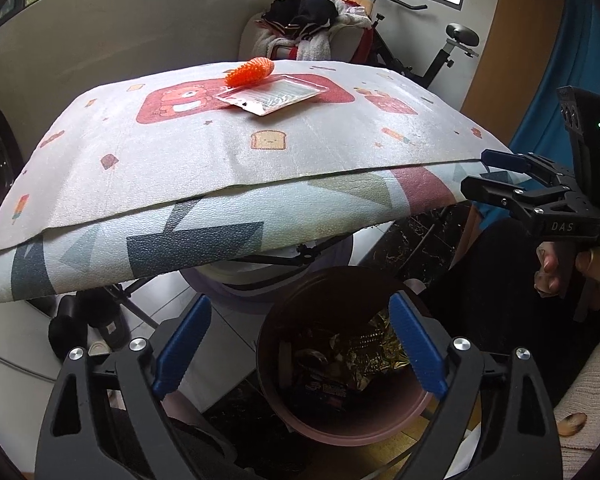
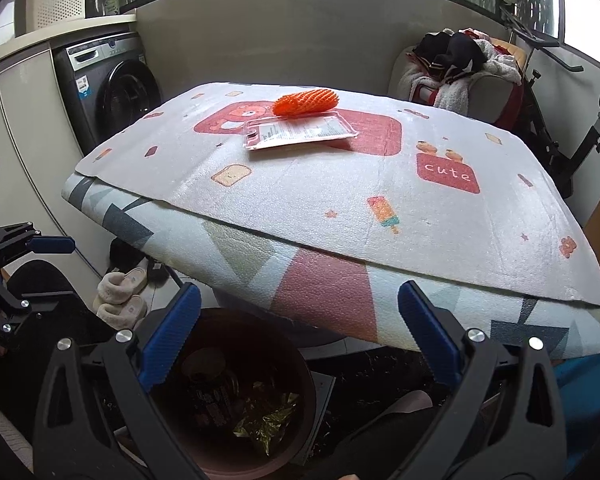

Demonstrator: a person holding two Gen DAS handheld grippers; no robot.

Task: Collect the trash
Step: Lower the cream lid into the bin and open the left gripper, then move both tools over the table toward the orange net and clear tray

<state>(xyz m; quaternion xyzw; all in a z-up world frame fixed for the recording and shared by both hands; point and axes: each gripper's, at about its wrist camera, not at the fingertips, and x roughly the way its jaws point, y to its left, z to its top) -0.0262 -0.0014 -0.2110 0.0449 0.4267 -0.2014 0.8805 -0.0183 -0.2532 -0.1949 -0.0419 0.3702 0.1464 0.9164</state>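
An orange foam fruit net (image 1: 249,71) (image 2: 305,102) and a flat clear plastic package (image 1: 271,95) (image 2: 300,133) lie at the far side of the cloth-covered table (image 1: 228,160) (image 2: 340,208). A brown bin (image 1: 340,416) (image 2: 236,456) holding wrappers stands on the floor below the table's near edge. My left gripper (image 1: 300,340) is open and empty above the bin. My right gripper (image 2: 300,328) is open and empty at the table's near edge; it also shows in the left wrist view (image 1: 496,176).
A washing machine (image 2: 108,92) stands at the left. A chair piled with clothes (image 1: 316,24) (image 2: 460,68) and an exercise bike (image 1: 440,52) stand behind the table. Slippers (image 2: 120,300) lie on the floor under the table's left.
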